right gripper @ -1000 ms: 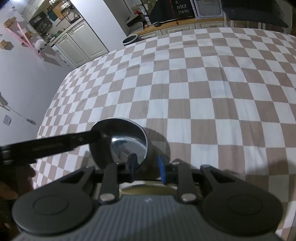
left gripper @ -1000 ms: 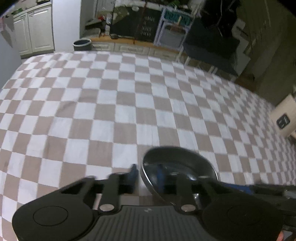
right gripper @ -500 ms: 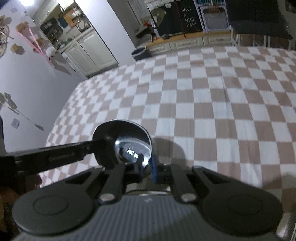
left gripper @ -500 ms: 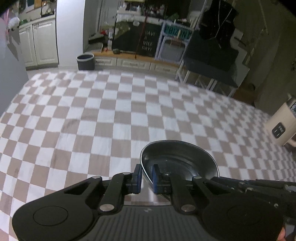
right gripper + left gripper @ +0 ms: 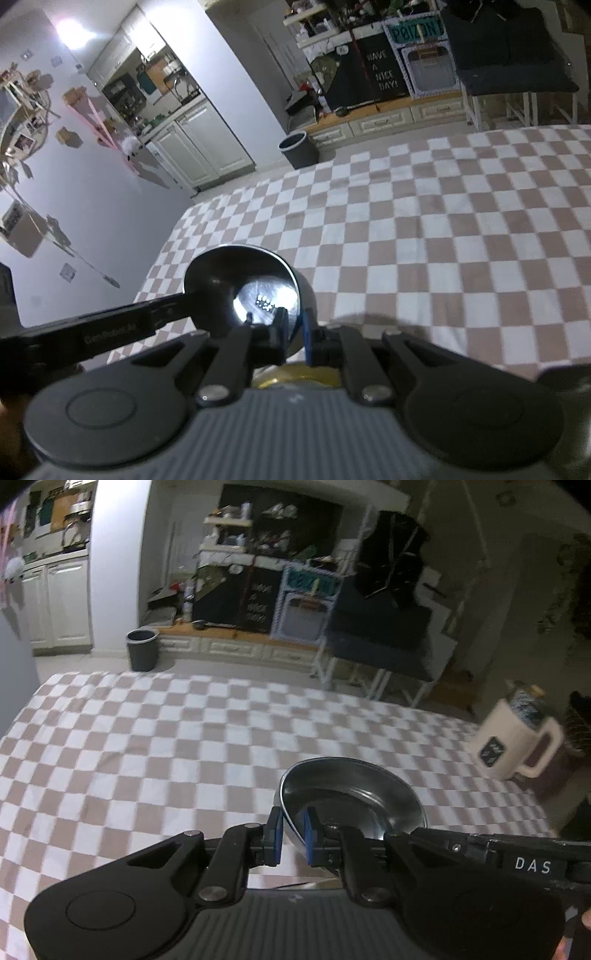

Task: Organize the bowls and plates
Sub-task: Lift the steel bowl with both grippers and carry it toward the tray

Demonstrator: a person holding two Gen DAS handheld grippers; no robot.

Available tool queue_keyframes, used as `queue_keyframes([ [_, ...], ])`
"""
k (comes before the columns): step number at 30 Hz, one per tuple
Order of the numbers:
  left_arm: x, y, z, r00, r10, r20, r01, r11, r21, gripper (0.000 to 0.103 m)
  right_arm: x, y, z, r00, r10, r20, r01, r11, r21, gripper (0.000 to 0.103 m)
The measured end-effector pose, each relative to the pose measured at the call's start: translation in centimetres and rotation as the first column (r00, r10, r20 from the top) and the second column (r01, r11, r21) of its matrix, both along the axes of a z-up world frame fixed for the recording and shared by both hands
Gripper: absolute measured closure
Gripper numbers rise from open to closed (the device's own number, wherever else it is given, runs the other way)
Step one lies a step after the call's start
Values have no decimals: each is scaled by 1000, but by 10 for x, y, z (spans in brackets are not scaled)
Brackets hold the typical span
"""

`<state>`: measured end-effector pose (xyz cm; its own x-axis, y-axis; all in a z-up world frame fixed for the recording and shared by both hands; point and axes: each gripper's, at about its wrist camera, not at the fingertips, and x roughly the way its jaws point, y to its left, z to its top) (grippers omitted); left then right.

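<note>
Both grippers — left gripper (image 5: 292, 829), right gripper (image 5: 293, 332) — clamp steel bowl (image 5: 351, 797) rim above checkered cloth (image 5: 155, 746); cream jug (image 5: 517, 738) right.

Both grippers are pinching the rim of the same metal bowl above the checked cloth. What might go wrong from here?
1. The left gripper and right gripper each clamp only a thin bit of the bowl rim; the smooth steel may slip out and drop onto the cloth.
2. With two grips on one bowl, uneven hand motion could twist it and pry a rim loose.
3. A jug stands at the cloth's right edge; a swing that way might knock it.
</note>
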<state>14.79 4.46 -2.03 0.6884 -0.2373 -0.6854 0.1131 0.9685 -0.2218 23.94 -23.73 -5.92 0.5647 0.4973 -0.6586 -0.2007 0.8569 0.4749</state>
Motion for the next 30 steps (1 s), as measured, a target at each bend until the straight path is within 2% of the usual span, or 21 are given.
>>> queue_keyframes([
  [3,-7,-21,4,999,-46,19,47,998,-36,91,-13,-21,5,1000,-22,14,22,1000,4,92],
  [8,-14,-64,4,990,-141,25,142,988,-52,90,-38,-57,4,996,-85,35,85,996,-1,92],
  [16,-22,-132,-9,956,-293,19,294,955,-35,90,-73,-107,-9,978,-205,24,206,978,-14,92],
  [25,-24,-190,-31,922,-386,-22,386,922,6,88,-96,-147,-22,956,-293,-6,293,955,-35,91],
  [30,-21,-214,-52,907,-415,-75,416,909,5,87,-99,-158,-35,949,-312,-44,308,949,-72,90],
])
